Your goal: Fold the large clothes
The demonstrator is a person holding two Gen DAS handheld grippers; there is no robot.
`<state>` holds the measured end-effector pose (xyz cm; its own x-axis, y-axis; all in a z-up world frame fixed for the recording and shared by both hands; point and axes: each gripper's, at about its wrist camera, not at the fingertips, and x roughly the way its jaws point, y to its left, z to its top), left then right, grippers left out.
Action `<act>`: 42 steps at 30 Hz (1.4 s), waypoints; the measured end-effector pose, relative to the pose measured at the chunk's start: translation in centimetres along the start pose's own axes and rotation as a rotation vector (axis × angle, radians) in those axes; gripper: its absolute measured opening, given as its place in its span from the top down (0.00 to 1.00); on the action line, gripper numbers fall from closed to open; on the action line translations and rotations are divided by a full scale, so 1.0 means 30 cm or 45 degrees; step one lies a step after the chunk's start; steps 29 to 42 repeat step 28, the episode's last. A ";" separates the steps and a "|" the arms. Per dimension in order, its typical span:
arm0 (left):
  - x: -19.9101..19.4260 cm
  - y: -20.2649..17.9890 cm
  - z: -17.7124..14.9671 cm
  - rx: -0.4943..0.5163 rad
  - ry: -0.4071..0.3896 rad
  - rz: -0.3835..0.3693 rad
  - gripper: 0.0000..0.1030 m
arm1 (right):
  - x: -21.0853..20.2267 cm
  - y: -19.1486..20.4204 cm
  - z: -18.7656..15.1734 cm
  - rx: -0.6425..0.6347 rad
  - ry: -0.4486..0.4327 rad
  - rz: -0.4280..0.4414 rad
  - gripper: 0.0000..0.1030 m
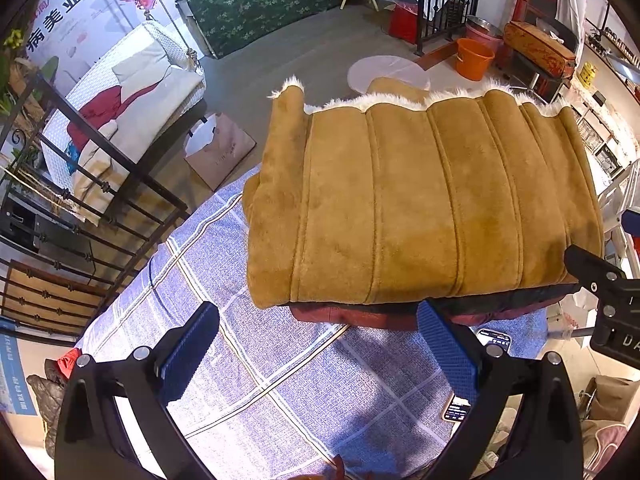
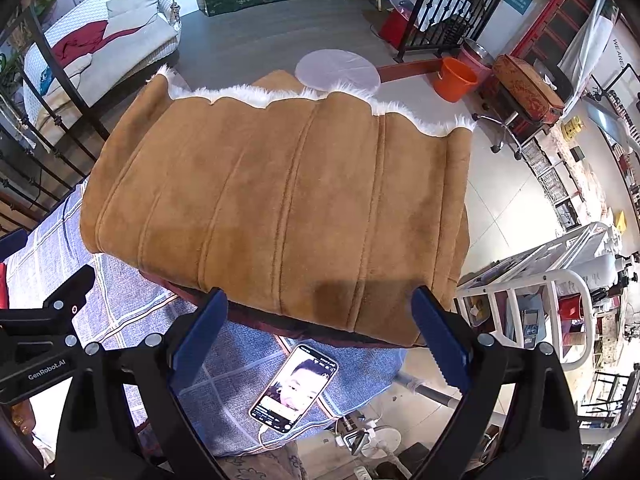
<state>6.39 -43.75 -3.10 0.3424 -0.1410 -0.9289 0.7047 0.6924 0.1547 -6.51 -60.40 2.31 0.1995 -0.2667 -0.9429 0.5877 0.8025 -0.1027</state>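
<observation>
A tan suede coat with white fur trim lies folded into a thick rectangle on the blue checked tablecloth. It rests on a folded dark red garment whose edge shows beneath it. My left gripper is open, held just short of the coat's near edge, nothing between its blue pads. In the right wrist view the same coat fills the middle. My right gripper is open too, its fingers straddling the coat's near edge without touching it.
A phone with a lit screen lies on the cloth near the table's right edge, on a charging cable. An iron railing stands left of the table. On the floor beyond are an orange bucket and a paper bag.
</observation>
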 end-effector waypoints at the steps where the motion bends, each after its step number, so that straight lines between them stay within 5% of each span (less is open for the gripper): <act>1: 0.000 0.000 0.000 -0.001 0.000 -0.003 0.05 | -0.001 0.000 0.001 0.001 -0.001 -0.001 0.11; 9: -0.003 -0.002 0.003 0.004 -0.007 -0.002 0.05 | -0.002 0.004 -0.015 0.003 0.002 -0.003 0.11; 15: -0.034 -0.007 -0.010 0.015 -0.147 -0.015 0.05 | 0.000 0.004 -0.016 0.011 0.004 -0.004 0.11; 23: 0.003 0.016 0.017 -0.057 -0.045 -0.052 0.05 | 0.002 0.002 -0.026 0.024 0.008 -0.006 0.11; 42: 0.009 0.007 0.013 -0.029 -0.049 -0.027 0.05 | -0.001 0.003 -0.032 0.023 0.009 -0.004 0.11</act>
